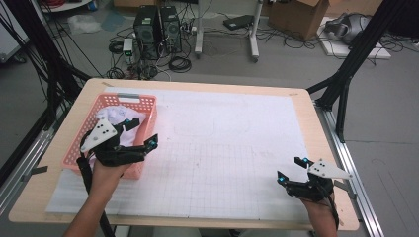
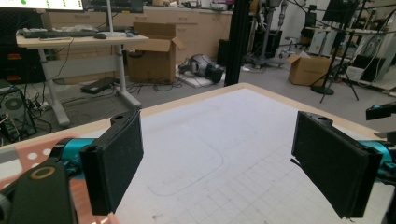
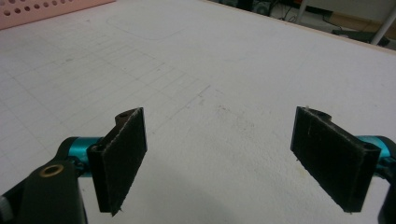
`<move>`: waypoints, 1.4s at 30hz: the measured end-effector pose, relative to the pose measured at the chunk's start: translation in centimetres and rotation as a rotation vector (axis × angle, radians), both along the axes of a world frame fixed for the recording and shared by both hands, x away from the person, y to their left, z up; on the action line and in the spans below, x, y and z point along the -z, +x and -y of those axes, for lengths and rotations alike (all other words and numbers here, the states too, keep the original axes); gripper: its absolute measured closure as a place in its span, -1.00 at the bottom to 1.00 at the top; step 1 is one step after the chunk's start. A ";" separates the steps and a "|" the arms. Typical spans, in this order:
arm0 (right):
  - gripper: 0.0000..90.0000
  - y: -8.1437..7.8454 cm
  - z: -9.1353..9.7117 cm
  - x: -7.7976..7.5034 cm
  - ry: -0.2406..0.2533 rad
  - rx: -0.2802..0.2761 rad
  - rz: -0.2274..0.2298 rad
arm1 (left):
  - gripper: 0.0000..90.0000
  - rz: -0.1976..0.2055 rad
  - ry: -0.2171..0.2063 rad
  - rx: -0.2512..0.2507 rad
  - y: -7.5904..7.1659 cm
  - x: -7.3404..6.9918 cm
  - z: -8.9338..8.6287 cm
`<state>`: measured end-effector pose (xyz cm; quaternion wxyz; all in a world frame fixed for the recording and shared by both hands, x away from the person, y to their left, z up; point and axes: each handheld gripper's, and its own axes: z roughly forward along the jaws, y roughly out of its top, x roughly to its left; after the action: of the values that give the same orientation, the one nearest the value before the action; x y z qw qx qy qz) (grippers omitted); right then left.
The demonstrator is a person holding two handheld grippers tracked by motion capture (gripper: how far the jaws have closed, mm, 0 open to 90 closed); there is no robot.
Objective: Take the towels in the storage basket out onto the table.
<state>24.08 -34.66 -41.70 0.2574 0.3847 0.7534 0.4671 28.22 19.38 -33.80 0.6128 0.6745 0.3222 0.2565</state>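
Note:
A pink plastic basket (image 1: 88, 132) stands at the table's left, with crumpled white cloth (image 1: 112, 116) inside it. My left gripper (image 1: 141, 132) hovers over the basket's right side, open, nothing between its jaws; its pads (image 2: 116, 163) frame bare white mat in the left gripper view. My right gripper (image 1: 292, 169) rests low near the table's front right corner, open and empty. Its pads (image 3: 122, 156) stand wide apart over the gridded mat (image 3: 196, 84), and the basket's edge (image 3: 42, 9) shows far off at the top left.
A white gridded mat (image 1: 222, 148) covers most of the wooden table (image 1: 306, 101). Faint rounded outlines are drawn on it near the middle. Beyond the table are computer towers (image 1: 157, 29), cables, cardboard boxes (image 1: 296, 15) and black frame legs (image 1: 346, 74).

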 end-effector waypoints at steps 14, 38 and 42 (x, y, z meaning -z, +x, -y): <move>-0.61 -0.1 0.1 0.2 -0.008 0.006 -0.009 | -0.63 -0.092 0.048 -0.100 3.4 0.0 -3.1; -0.61 0.1 0.0 0.4 -0.016 0.005 -0.021 | -0.63 -0.387 0.253 -0.351 7.9 2.8 -8.1; -0.61 0.1 0.0 0.4 -0.017 0.003 -0.025 | -0.62 -0.444 0.298 -0.399 8.8 3.9 -8.6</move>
<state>24.17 -34.61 -42.12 0.2517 0.3895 0.7599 0.4555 37.00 28.02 -37.71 0.3600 0.7198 0.5325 0.2623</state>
